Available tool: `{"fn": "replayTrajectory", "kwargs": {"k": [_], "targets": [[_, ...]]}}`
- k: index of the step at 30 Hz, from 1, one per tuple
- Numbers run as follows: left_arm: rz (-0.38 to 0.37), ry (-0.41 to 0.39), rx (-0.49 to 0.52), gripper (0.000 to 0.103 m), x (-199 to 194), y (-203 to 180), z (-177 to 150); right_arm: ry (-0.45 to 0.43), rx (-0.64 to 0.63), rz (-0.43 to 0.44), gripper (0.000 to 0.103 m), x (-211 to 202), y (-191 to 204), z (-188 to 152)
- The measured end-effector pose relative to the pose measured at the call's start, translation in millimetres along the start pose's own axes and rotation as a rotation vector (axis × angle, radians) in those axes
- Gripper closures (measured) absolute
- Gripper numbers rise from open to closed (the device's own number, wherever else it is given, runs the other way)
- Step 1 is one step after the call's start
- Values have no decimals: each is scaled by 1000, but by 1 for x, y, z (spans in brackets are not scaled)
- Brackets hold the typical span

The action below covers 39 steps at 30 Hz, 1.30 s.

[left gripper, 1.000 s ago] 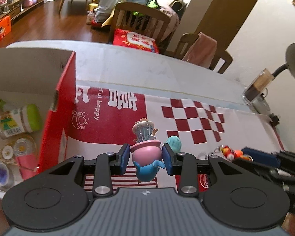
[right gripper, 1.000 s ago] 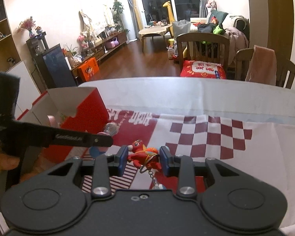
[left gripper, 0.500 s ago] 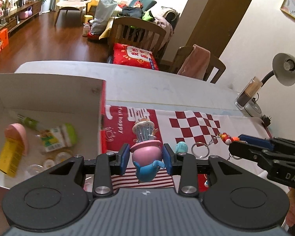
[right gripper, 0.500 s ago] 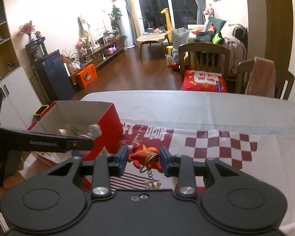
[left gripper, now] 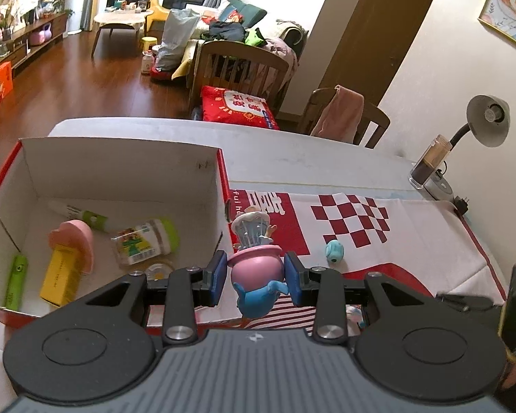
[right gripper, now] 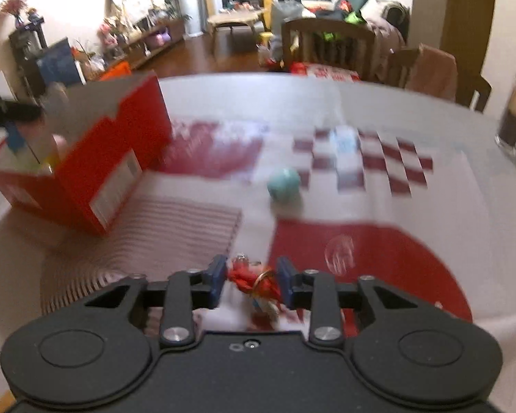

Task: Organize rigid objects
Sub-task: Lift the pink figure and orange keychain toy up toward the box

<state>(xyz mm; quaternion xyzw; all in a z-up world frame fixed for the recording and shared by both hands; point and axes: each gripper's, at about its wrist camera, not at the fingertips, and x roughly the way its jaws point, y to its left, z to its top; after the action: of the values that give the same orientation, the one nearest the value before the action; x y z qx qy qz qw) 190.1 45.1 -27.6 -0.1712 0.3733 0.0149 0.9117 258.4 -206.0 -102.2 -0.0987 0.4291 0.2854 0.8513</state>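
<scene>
My left gripper [left gripper: 256, 277] is shut on a pink and blue figurine [left gripper: 254, 270] with a white ribbed top. It hangs just right of the near corner of the red box [left gripper: 120, 172], which is open and white inside. In the right wrist view, my right gripper [right gripper: 251, 280] hangs low over the red and white cloth [right gripper: 378, 258]. Its jaws are closing on a red keychain figure [right gripper: 244, 277], whose ring and chain dangle below. A teal ball [right gripper: 284, 184] lies on the cloth ahead, also seen in the left wrist view [left gripper: 334, 252].
The box holds a pink-capped yellow bottle [left gripper: 68, 261], a green-lidded jar [left gripper: 148, 241], a green tube [left gripper: 16, 282] and a white tube [left gripper: 75, 211]. A desk lamp [left gripper: 486, 120] and a glass jar [left gripper: 430, 165] stand at the table's right edge. Wooden chairs [left gripper: 237, 65] stand behind the table.
My left gripper has moved left and up with the figurine, so the box's inside now shows. My right gripper has dropped toward the cloth with the keychain, and its view is blurred.
</scene>
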Motion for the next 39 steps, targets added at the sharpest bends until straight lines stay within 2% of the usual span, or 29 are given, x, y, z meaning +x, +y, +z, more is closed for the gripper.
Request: {"fn": "replayTrajectory", "kwargs": {"k": [4,8,11,12,13,18,24,29,39], "targets": [[-10,-8,24,68,-6,2,-5,52,14,12,69,1,-3,-18],[-21,6,20,68,-5,3,-11,55,-58,-5,65,-4,0,-16],[-26,18,23,68,-3,4,-14,44,-87,-1,48,-2,-2,2],[-27,21,21,68,-3,4,-15,50,-94,3,39,1,-4,7],[-27,24,19,68,-2,4,-16,53,-104,5,39,3,-6,11],[-21,28,4,68,0,3,-19,80,-203,31,41,9,-4,16],[-1,21,-8,68,-2,2,-23,106,-295,81,52,7,6,10],[7,19,-20,68,-1,0,-27,126,-293,93,59,3,-2,3],[5,27,-16,68,4,-9,-31,150,-287,109,59,13,1,-6]]}}
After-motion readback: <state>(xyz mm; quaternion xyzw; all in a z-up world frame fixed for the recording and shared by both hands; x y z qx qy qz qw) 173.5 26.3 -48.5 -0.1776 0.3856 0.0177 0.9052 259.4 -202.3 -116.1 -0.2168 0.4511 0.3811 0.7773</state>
